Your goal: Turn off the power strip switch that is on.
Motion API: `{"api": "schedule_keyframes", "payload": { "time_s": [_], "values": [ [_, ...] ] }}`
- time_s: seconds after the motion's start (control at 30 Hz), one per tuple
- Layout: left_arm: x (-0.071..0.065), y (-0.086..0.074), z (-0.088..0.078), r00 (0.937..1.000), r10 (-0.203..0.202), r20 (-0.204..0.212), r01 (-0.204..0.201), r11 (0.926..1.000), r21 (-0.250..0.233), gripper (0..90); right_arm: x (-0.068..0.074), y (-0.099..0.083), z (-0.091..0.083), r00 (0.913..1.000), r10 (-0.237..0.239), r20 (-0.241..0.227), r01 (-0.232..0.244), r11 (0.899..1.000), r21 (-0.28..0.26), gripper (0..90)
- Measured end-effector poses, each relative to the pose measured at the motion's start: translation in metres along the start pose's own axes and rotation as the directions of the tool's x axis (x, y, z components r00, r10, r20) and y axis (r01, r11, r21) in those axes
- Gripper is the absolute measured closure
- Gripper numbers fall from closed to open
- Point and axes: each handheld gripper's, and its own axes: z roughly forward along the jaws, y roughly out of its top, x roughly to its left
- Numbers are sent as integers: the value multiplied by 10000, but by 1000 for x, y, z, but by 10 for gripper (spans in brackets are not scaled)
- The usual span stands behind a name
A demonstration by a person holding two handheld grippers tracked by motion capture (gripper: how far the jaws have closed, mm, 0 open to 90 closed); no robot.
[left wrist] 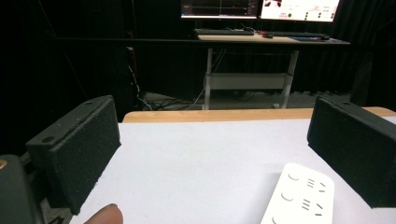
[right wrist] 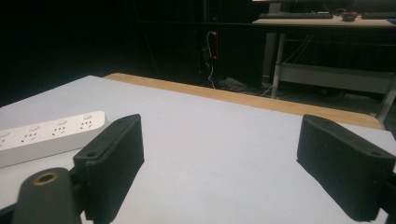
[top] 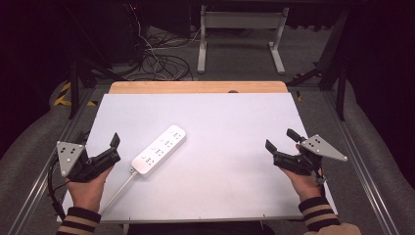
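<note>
While both hands wait at the near edge:
Table point(top: 220, 196): white top, wooden strip at far edge.
Power strip point(top: 159, 150): lies diagonally, left of centre.
Left gripper point(top: 115, 149): spread wide, just left of the strip.
Right gripper point(top: 281, 141): spread wide, far right, well apart from the strip.

no readable text, brand, number or label is found in any view. on the white power strip point(top: 159, 150), lying on the table point(top: 230, 186), only socket slots and round marks are seen in the high view; no lettering can be made out on it in the left gripper view point(left wrist: 301, 196) or the right gripper view point(right wrist: 44, 133) either. beyond the table's far edge, two lit monitors point(left wrist: 259, 8) are seen in the left gripper view, but what is displayed on them is too small and blurred to be read.
</note>
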Motion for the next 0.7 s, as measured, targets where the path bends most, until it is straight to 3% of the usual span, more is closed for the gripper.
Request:
{"api": "schedule_keyframes", "payload": {
  "time_s": [0.7],
  "values": [
    [0,-1,2,10000,-40,13,40,10000,84,34,-1,0,0,10000,18,24,-18,10000,9,151]
  ]
}}
